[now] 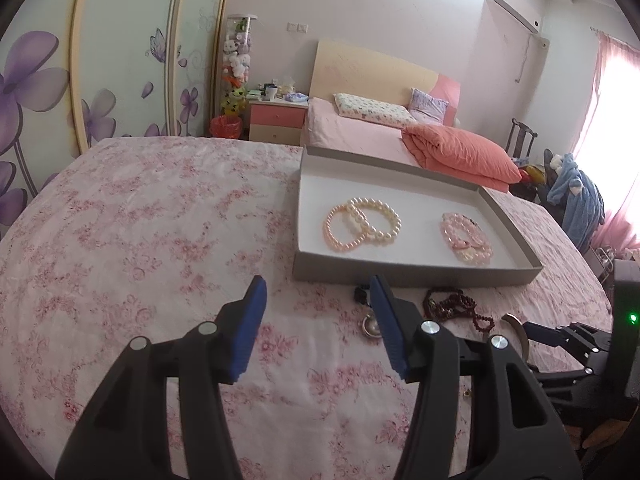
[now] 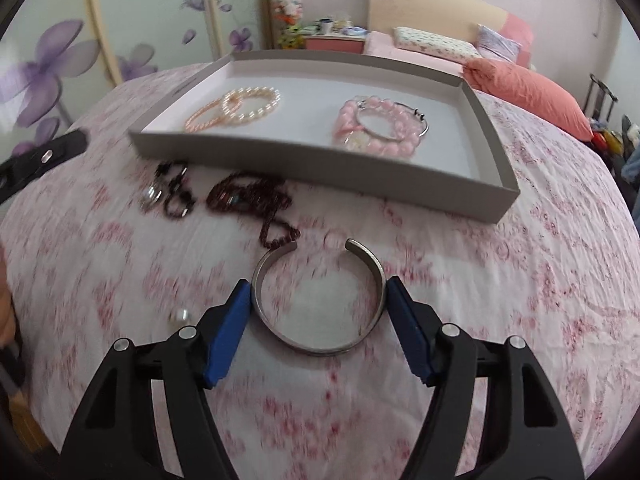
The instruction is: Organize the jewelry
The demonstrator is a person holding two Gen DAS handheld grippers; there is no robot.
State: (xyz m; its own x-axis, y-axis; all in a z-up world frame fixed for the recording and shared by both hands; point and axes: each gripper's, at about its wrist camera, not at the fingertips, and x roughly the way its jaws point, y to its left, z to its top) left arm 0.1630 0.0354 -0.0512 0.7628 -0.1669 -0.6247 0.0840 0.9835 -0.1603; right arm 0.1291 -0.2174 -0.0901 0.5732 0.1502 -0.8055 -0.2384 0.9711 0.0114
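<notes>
My right gripper (image 2: 318, 282) is shut on a silver cuff bangle (image 2: 320, 350) lying on the flowered cloth, one blue pad against each side of it. The bangle's tip (image 1: 518, 326) also shows in the left wrist view. My left gripper (image 1: 317, 284) stands open over bare cloth in front of the grey tray (image 1: 400, 276), with nothing between its fingers. In the tray lie cream and peach pearl bracelets (image 2: 252, 104) and pink bead bracelets (image 2: 380, 128). A dark red bead string (image 2: 252, 196) and a black piece with a silver pendant (image 2: 168, 192) lie before the tray.
A loose pearl (image 2: 182, 315) sits left of the right gripper. The table's cloth drops away at the left and near edges. Behind the table stand a bed (image 1: 360, 136) with pillows, a nightstand (image 1: 276, 120) and a chair with clothes (image 1: 572, 188).
</notes>
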